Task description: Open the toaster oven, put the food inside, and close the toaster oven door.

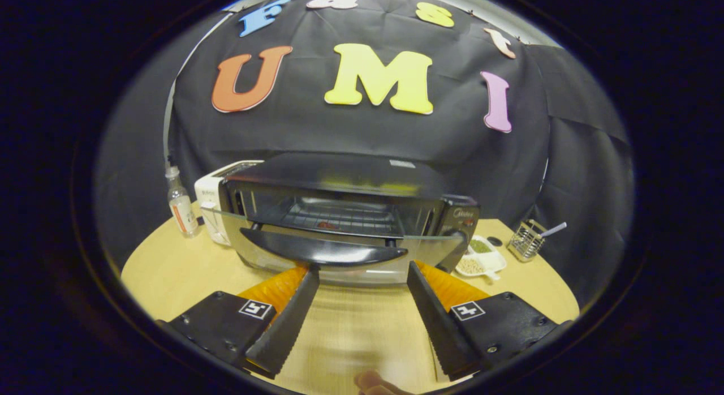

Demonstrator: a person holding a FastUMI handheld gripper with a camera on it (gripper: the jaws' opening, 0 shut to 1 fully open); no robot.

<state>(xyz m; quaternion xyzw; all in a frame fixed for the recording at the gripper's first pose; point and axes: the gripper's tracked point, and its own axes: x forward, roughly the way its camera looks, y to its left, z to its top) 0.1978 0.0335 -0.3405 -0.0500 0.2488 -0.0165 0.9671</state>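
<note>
Jaws spread, tips under oven door (325, 248) edge

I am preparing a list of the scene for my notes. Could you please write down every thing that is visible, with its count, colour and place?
black and silver toaster oven: one, on the round table, just ahead of the gripper, glass door hanging partly open
small reddish food item: one, on the rack inside the oven
white pop-up toaster: one, beside the oven
clear plastic bottle: one, orange label, beyond the white toaster
white divided dish: one, holding green and beige grains, by the oven's knob side
wire mesh holder: one, silver, a utensil in it, past the dish
light wooden round table: one
gripper: one, jaws open, tips under the door's black handle, holding nothing
</note>
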